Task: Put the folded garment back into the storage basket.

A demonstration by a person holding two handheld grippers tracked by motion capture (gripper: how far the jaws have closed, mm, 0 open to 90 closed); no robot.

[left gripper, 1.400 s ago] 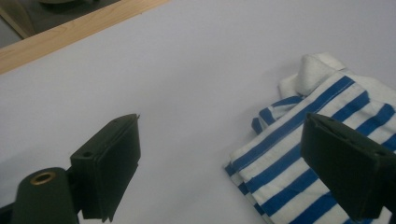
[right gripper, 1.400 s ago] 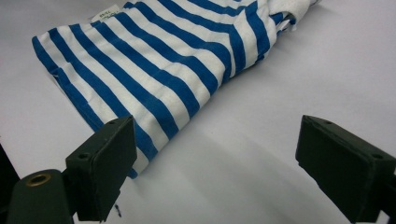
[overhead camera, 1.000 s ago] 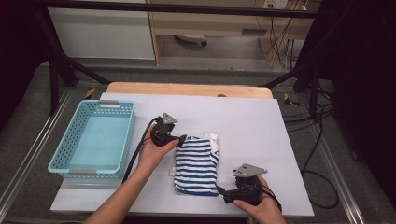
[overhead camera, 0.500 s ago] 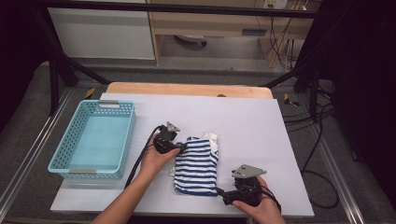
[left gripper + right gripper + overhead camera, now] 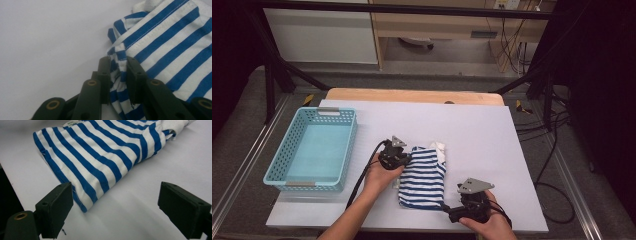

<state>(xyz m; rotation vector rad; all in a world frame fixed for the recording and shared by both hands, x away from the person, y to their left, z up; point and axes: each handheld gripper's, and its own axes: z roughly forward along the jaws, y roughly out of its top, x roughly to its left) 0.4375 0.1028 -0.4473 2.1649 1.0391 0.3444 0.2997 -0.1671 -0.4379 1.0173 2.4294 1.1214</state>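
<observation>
A folded blue-and-white striped garment [image 5: 422, 176] lies on the white table top [image 5: 482, 135], near its front. My left gripper [image 5: 404, 159] rests at the cloth's upper left edge. In the left gripper view, that gripper [image 5: 118, 62] is shut on a bunched fold of the striped garment [image 5: 170, 45]. My right gripper [image 5: 448, 211] lies low by the garment's lower right corner, pointing at it. Seen from the right gripper view, the right gripper [image 5: 115, 205] stands wide open, and the striped garment [image 5: 100, 155] lies just beyond its jaws, untouched.
A light blue plastic basket [image 5: 350, 145] stands to the left of the garment, with nothing in it. Bare table extends to the right and behind the cloth. Dark frame posts and cables [image 5: 557, 130] surround the table.
My left gripper has slid nearer along the table to the garment's left edge and now grips a fold there. The right gripper has held still.
</observation>
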